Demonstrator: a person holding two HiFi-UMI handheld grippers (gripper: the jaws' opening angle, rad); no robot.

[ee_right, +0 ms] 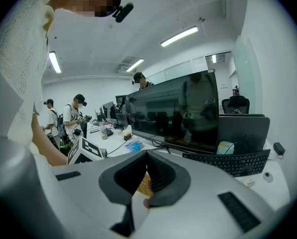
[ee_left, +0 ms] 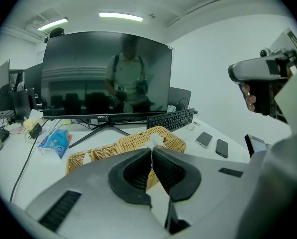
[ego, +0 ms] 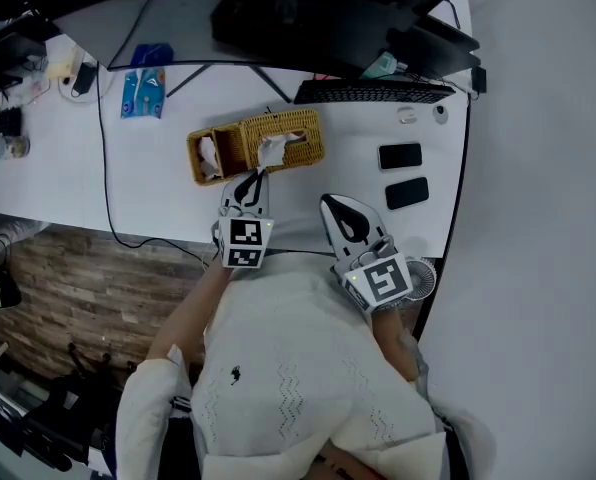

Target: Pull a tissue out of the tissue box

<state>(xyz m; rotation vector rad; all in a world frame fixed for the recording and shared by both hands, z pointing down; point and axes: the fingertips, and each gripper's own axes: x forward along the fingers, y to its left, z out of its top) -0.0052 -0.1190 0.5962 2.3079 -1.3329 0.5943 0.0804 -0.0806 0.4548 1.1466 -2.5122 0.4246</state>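
With the left tool (ego: 255,175) pinched shut on the tissue (ego: 271,150) at the top of the tissue box (ego: 303,140), seems past the grasping; needs next a gentle pull away from the box.

Coarse tan wicker weave forms the rectangular tissue box (ego: 268,140) on my smooth, matt white desk (ego: 158,183); its crumpled white tissue (ego: 271,150) looks like soft paper. My left gripper (ego: 255,175) and right gripper (ego: 330,203) wear matt grey plastic over ribbed black pads (ee_left: 137,176); the black monitor screen (ee_left: 106,76) at the far edge gleams glossy.
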